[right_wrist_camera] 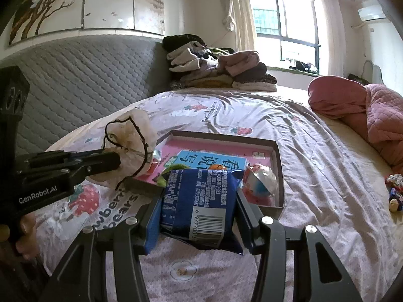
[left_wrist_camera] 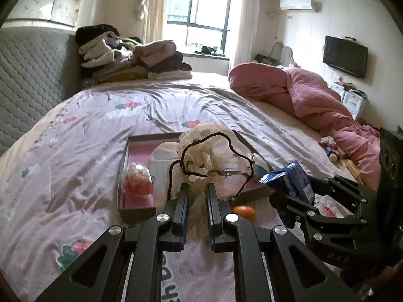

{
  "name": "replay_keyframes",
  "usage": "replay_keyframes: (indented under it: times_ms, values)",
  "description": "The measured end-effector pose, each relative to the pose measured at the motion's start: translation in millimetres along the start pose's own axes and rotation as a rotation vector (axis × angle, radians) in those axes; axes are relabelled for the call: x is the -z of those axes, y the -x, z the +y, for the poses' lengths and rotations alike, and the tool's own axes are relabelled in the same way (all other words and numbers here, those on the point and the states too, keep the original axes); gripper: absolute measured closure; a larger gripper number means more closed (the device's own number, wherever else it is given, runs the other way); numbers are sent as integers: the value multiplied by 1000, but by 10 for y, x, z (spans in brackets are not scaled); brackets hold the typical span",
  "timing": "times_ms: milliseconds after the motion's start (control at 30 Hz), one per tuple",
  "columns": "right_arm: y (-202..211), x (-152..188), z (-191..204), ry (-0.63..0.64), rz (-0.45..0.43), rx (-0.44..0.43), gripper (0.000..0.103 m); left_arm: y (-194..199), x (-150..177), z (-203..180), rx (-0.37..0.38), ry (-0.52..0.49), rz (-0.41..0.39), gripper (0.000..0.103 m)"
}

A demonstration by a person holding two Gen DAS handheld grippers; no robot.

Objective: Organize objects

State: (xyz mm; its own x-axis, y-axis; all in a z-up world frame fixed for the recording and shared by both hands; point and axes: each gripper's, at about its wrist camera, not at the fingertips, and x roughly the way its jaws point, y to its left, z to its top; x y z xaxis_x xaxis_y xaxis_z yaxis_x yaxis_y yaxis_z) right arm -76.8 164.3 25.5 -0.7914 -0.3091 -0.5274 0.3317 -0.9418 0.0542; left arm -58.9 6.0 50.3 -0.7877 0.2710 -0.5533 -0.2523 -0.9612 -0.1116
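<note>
left tongs (left_wrist_camera: 197, 193): clamped on sheer cream polka-dot fabric bag with black cord (left_wrist_camera: 209, 148), held over the tray's near edge
tray: shallow dark-rimmed pink-lined box (right_wrist_camera: 275, 156) on bed
right tongs (right_wrist_camera: 199, 201): clamped on blue crinkly snack packet (right_wrist_camera: 201, 196), above the tray's near edge

Left gripper (left_wrist_camera: 197, 191) jaws clamped near-closed; right gripper (right_wrist_camera: 199, 196) jaws clamped, wider apart.
</note>
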Motion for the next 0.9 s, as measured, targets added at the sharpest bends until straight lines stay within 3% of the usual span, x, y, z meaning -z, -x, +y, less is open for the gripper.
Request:
replay_keyframes:
  times_ms: [900]
  values:
    - [-134, -203, -70, 11, -37, 16, 51, -181, -232, 132, -6, -1, -12, 90]
